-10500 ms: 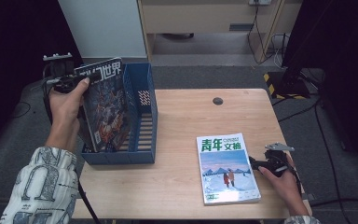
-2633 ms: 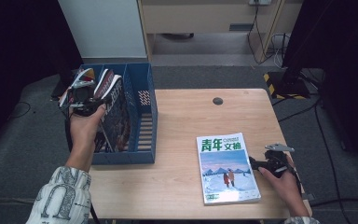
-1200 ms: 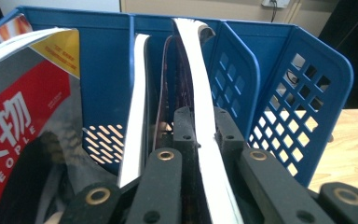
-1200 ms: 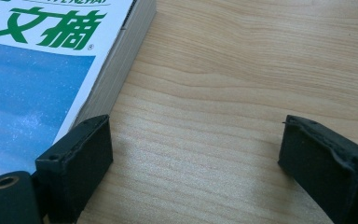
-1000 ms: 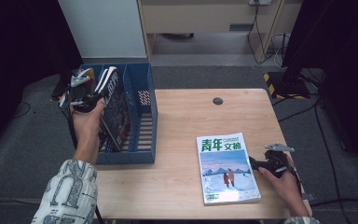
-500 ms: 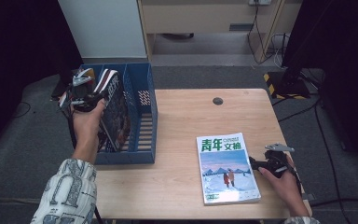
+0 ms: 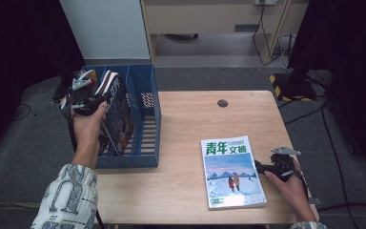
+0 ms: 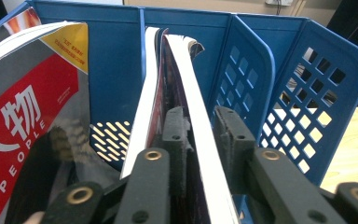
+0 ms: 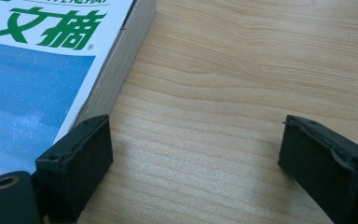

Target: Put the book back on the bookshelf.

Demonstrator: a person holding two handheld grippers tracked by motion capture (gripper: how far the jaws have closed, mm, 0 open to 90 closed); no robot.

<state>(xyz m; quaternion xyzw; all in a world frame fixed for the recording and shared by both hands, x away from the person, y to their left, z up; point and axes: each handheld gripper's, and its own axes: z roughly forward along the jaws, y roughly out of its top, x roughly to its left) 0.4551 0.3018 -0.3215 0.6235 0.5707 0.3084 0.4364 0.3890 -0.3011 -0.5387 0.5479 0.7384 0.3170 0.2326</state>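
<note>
A dark-covered magazine (image 7: 118, 114) stands upright in a compartment of the blue file rack (image 7: 148, 98) at the table's left edge. My left gripper (image 7: 86, 94) is at its top edge. In the left gripper view the magazine (image 8: 193, 93) runs between the jaws of the left gripper (image 8: 199, 122), which have just been opening, and a thin gap shows at the right pad. A thick book with a blue snowy cover (image 7: 231, 172) lies flat at front right. My right gripper (image 7: 263, 168) rests open on the table beside its right edge (image 9: 116, 65), with bare wood between its fingers (image 9: 193, 147).
A red and grey "PEOPLE" magazine (image 8: 25, 112) leans in the rack's left compartment. The rack's perforated dividers (image 8: 247, 74) stand right of the held magazine. A small dark hole cover (image 7: 222, 103) sits in the wooden table (image 7: 190, 129) at the back.
Since the earliest frame the left hand has brought the magazine down from above the rack into a compartment. Over the last second neither hand has visibly moved.
</note>
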